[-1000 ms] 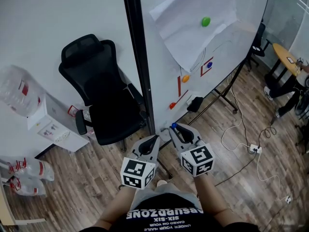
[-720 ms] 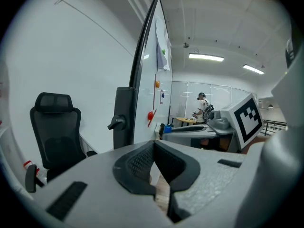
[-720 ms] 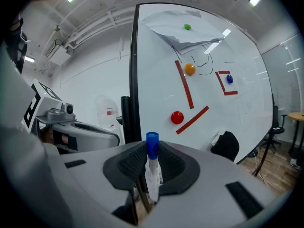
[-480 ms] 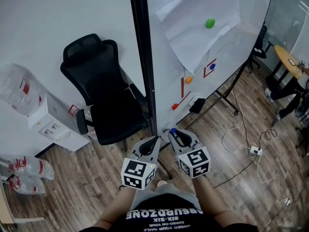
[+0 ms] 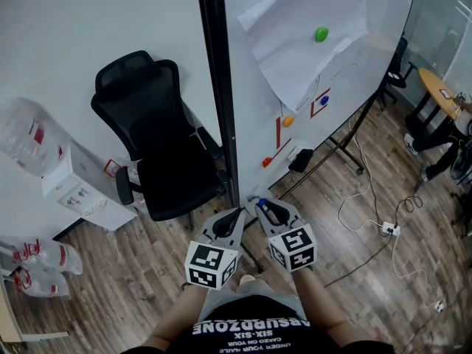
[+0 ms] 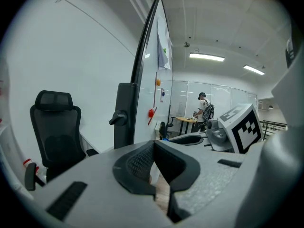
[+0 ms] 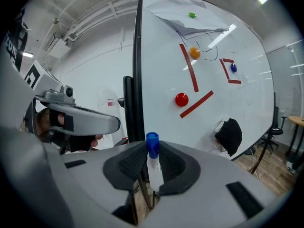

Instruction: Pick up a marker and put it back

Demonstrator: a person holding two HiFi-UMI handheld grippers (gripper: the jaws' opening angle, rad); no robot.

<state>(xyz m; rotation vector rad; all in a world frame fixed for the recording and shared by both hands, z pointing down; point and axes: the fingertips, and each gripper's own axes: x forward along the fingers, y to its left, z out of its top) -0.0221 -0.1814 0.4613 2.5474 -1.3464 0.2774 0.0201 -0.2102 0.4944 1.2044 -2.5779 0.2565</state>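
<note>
The right gripper point(image 7: 152, 158) has its jaws closed narrow on the marker point(image 7: 153, 164), which stands nearly upright between the pads, with its blue cap poking above them and its white barrel running down into the gap. The left gripper point(image 6: 153, 148) sits just beside it, jaws together with nothing in them. It seems to have no part in this step and is best kept clear of the right one's path. With the marker already in hand, the work left is probably the putting back. The grip is high on the barrel, near the cap, so the lower end could swing, and a slow, level carry with no wrist roll would suit it. Just ahead rises the black post point(image 7: 137, 80) at the edge of the whiteboard point(image 7: 247, 103). The approach should pass to the board side of that post without clipping it. Further along the board hang a dark eraser-like pad point(image 7: 230, 136) and a red magnet point(image 7: 181, 99). No view shows a ledge or holder for the marker, so its spot must be found first, and the jaws should part only once the marker rests on it.
</note>
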